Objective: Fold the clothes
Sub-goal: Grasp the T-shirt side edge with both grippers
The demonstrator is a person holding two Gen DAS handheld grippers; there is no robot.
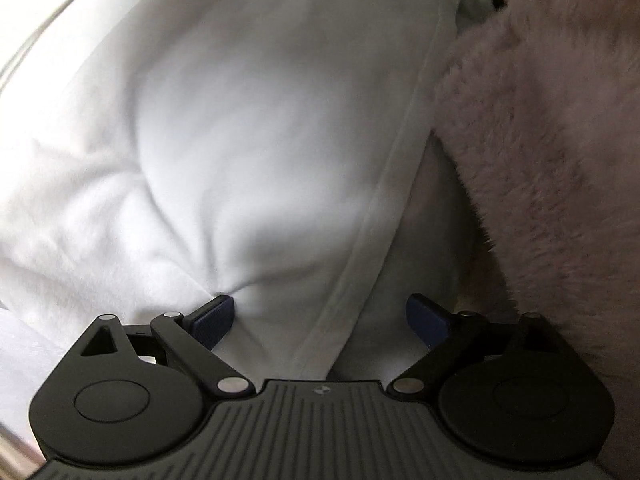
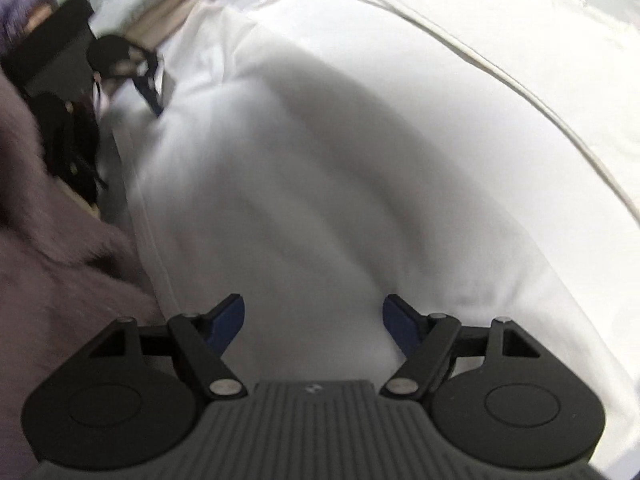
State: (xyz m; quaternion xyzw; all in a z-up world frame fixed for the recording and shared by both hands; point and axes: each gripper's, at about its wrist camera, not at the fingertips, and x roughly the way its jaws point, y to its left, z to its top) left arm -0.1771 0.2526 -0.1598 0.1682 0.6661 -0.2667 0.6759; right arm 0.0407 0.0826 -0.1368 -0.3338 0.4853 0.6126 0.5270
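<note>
The left gripper (image 1: pixel 320 316) stands spread wide, gripping nothing, its blue pads (image 1: pixel 214 320) down at the white garment (image 1: pixel 248 128) that lies directly below; a stitched hem (image 1: pixel 384 184) runs between the jaws. The right gripper (image 2: pixel 313 320) is likewise released, hovering over the same cloth. It looks soft, light and limp, likely to sag and wrinkle; the firmer hem seems the best hold. A fluffy pink fabric (image 1: pixel 560 140) lies beside it.

No readable text — no labels, no numbers.
</note>
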